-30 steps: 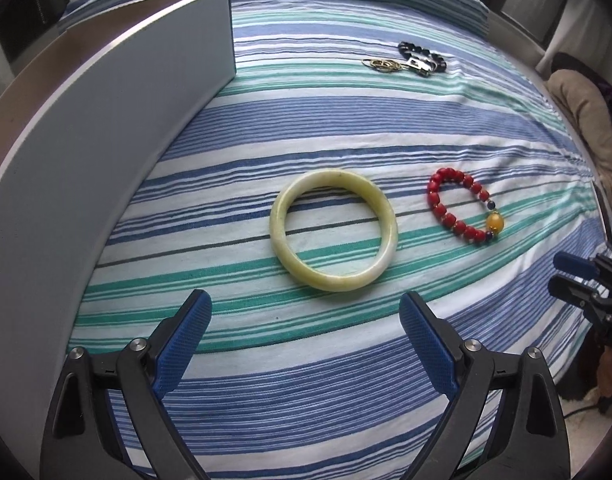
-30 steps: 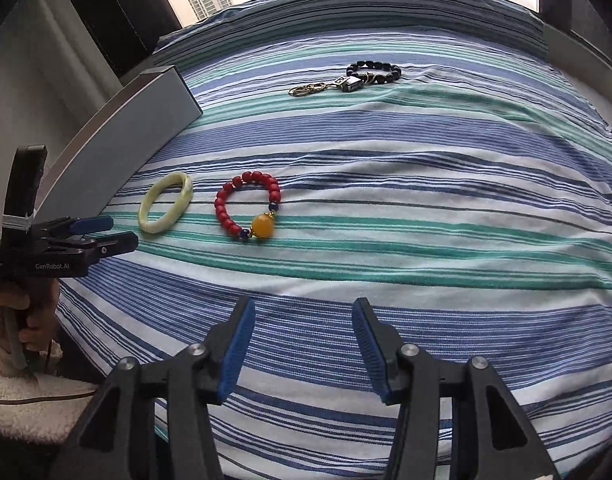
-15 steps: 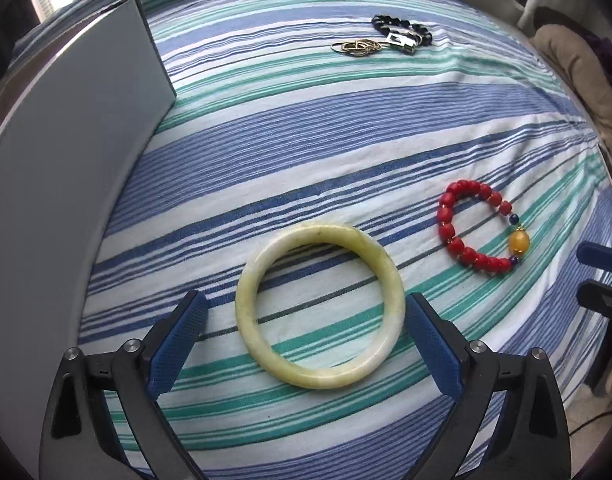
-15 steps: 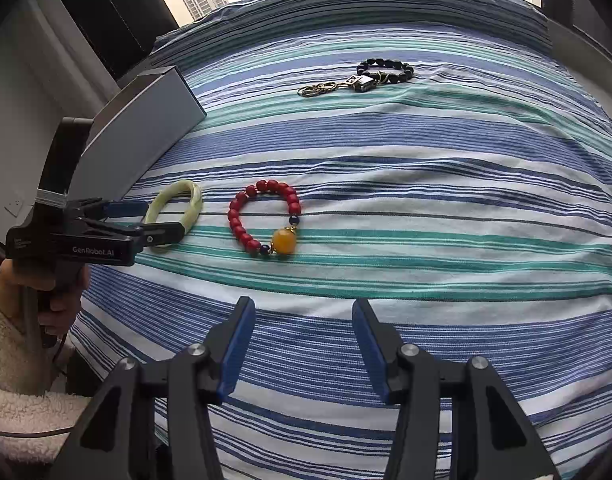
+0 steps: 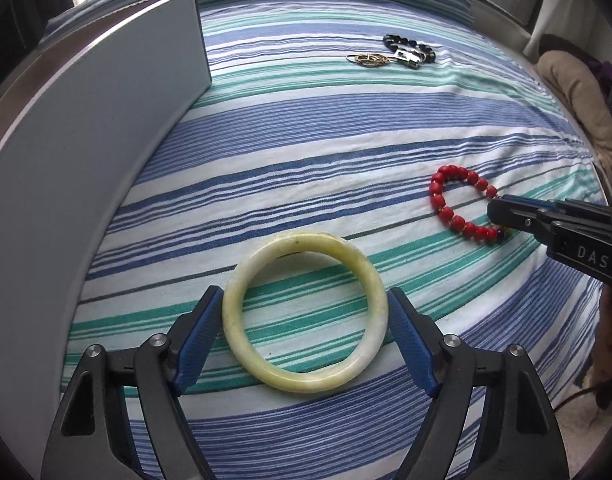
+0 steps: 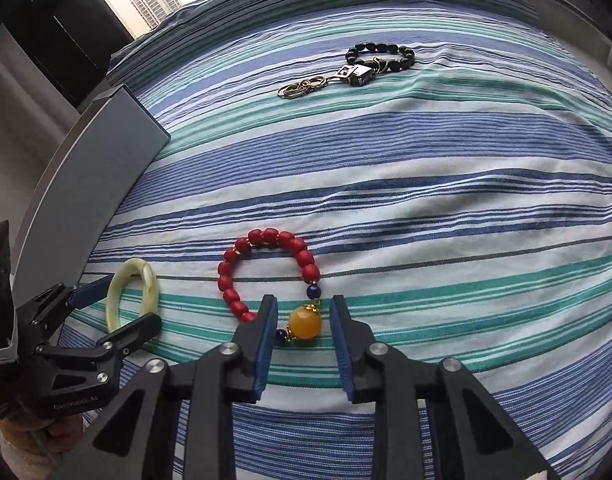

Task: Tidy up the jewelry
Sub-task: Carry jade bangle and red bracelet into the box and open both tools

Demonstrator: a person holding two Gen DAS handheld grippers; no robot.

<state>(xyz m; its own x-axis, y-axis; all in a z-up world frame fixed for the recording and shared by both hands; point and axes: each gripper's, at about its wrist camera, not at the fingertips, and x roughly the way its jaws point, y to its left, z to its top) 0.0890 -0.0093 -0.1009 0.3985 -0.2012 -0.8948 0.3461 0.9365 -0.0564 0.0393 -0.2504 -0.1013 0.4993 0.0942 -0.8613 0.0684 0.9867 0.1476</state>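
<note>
A pale green jade bangle (image 5: 242, 332) lies flat on the striped bedspread (image 5: 306, 168). My left gripper (image 5: 304, 312) is open, its blue pads on either side of the bangle, close to touching it. The bangle also shows in the right wrist view (image 6: 115, 296). A red bead bracelet (image 6: 266, 237) with an orange bead (image 6: 305, 323) lies to the right. My right gripper (image 6: 302, 320) is open, its pads either side of the orange bead. In the left wrist view it (image 5: 502, 212) reaches the red bracelet (image 5: 446, 200) from the right.
A grey box lid or panel (image 5: 106, 128) stands along the left edge of the bed. A black bead bracelet (image 6: 380, 56) with a key ring and metal charm (image 6: 306, 87) lies at the far side. A beige cushion (image 5: 578, 108) sits off the right edge.
Both grippers moved forward and down: the left pads now flank the bangle, the right pads now flank the orange bead. Both stay open.
</note>
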